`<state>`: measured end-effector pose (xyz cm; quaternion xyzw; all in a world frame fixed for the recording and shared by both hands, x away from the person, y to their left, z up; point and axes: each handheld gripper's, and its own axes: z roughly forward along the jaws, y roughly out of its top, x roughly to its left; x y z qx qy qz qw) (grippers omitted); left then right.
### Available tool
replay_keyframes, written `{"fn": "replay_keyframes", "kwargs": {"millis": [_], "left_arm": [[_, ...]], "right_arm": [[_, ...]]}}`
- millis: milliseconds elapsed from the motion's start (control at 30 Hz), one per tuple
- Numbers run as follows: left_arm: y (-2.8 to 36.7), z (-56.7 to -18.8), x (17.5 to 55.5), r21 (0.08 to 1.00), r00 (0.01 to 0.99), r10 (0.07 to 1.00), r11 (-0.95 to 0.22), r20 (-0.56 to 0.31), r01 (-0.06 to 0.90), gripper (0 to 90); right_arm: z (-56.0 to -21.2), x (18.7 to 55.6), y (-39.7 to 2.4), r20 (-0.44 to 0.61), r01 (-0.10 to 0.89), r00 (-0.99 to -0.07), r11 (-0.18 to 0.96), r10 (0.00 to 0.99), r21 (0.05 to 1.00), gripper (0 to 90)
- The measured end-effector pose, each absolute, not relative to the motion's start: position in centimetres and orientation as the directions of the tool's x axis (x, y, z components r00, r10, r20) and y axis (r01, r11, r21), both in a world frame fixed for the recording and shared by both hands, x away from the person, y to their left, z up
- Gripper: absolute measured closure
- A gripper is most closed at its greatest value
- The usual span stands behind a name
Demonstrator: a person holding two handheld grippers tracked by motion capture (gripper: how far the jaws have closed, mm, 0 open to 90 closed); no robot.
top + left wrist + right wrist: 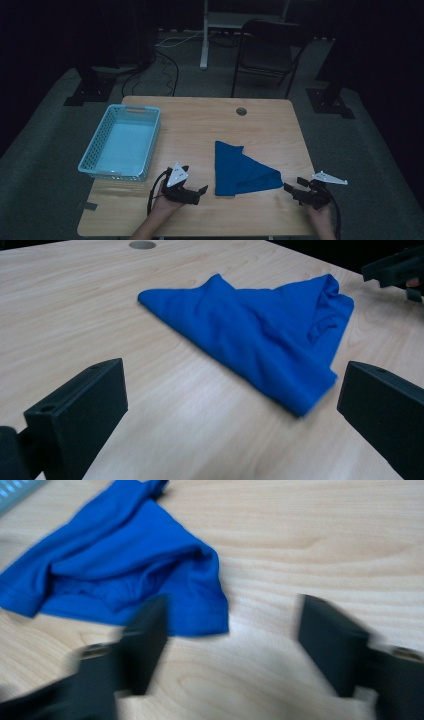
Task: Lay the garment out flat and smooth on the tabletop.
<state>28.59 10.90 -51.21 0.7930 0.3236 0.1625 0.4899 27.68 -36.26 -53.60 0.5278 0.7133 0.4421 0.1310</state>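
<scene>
Jaws on both grippers are standing wide apart, gripping nothing. The left gripper is hovering low in the high view, the right gripper at lower right. Between them one blue cloth is lying folded into a rough triangle, creased and bunched at its right corner. One pale blue basket is sitting at left on one wooden table.

Your cloth lies on the bench toward its right near corner. The basket sits along the left edge. Your left claw and right claw flank the cloth at the near edge.
</scene>
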Motion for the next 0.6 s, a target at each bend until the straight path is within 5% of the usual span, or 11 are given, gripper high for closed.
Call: {"fn": "replay_keyframes", "kwargs": {"millis": [600], "left_arm": [[0.6,-49.2,37.8,0.848,0.762,0.646,-0.388,-0.029,0.361,0.1]], "right_arm": [[-54.8,27.2,-36.7,0.313,0.566,-0.429,-0.018,0.847,0.824,19.0]]}}
